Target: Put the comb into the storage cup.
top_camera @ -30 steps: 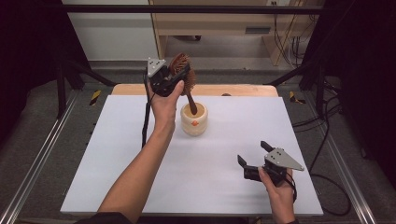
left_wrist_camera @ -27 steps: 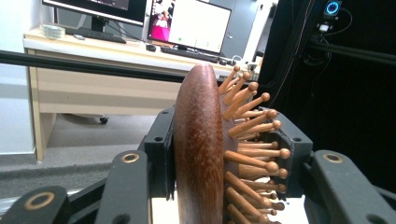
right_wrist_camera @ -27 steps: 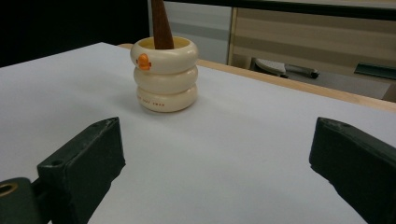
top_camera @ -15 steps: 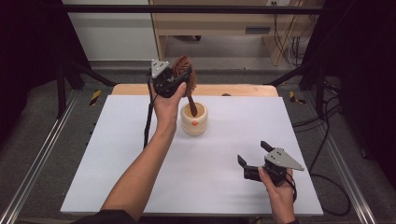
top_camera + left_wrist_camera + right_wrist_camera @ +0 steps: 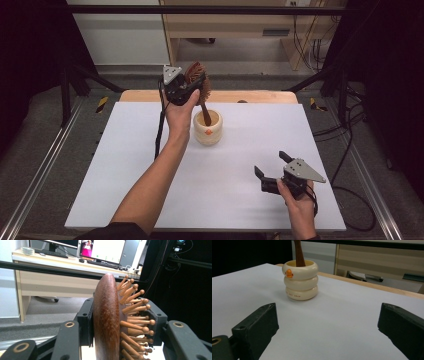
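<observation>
A dark wooden hairbrush (image 5: 200, 85) with wooden pins stands with its handle down in a cream ringed cup (image 5: 208, 128) at the table's far middle. My left gripper (image 5: 192, 85) is shut on the brush's head above the cup. In the left gripper view the brush head (image 5: 107, 320) sits edge-on between the two black jaws, pins pointing right. My right gripper (image 5: 272, 167) rests open near the front right of the table, nothing between its jaws. In the right gripper view the cup (image 5: 300, 280), with an orange mark on its rim, stands ahead with the brush handle (image 5: 299, 252) rising from it.
A white sheet (image 5: 150, 165) covers the table; a wooden edge (image 5: 260, 96) shows along the far side. Metal frame rails (image 5: 30, 185) run down both sides. A desk with monitors (image 5: 102, 250) stands beyond the table.
The left hand has shifted slightly with the brush head still gripped. The right gripper has stayed put.
</observation>
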